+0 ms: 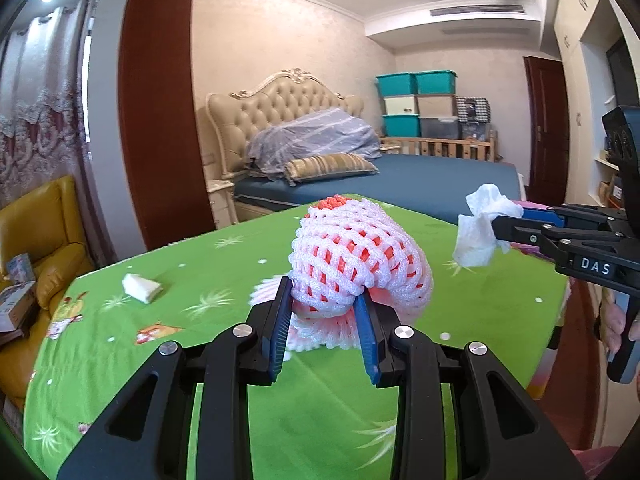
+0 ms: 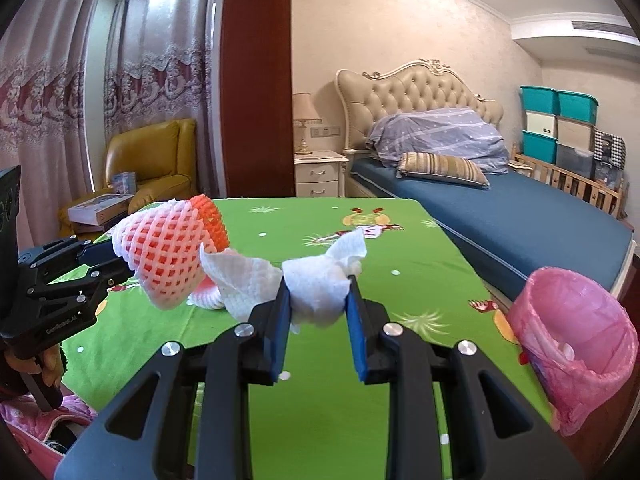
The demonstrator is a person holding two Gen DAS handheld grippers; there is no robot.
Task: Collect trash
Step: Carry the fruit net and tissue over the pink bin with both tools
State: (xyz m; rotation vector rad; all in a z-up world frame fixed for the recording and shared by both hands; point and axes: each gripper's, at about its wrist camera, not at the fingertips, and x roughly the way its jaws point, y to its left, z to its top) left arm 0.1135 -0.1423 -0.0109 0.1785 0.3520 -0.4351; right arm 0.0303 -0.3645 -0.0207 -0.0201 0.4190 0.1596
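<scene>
Two pieces of trash are held clear of the green desk (image 2: pixel 320 420) at once. The left tongs (image 1: pixel 324 312) are clamped on a foam fruit net (image 1: pixel 360 256), white mesh over an orange inner layer, which stands up and forward from the blue pads with its open orange end pointing away from the camera. The right tongs (image 2: pixel 316 300) are clamped on a crumpled paper towel (image 2: pixel 320 288), whose loose tail hangs out to the left of the pads. The coming move is judged to turn on the pink-lined bin (image 2: pixel 576 344), which is seen in the right wrist view at the desk's right edge, to the right of the right tongs and slightly nearer the camera than the towel, its mouth facing up and leftward. The right hand is plainly the nearer of the two; the left tongs lie well to the left, across the right ones from the bin. The towel would therefore most likely be swung rightward and dropped first, and the net carried across afterwards. One more scrap, a small folded white wad (image 1: pixel 142 288), lies on the desk to the left of the left tongs, not yet collected.
</scene>
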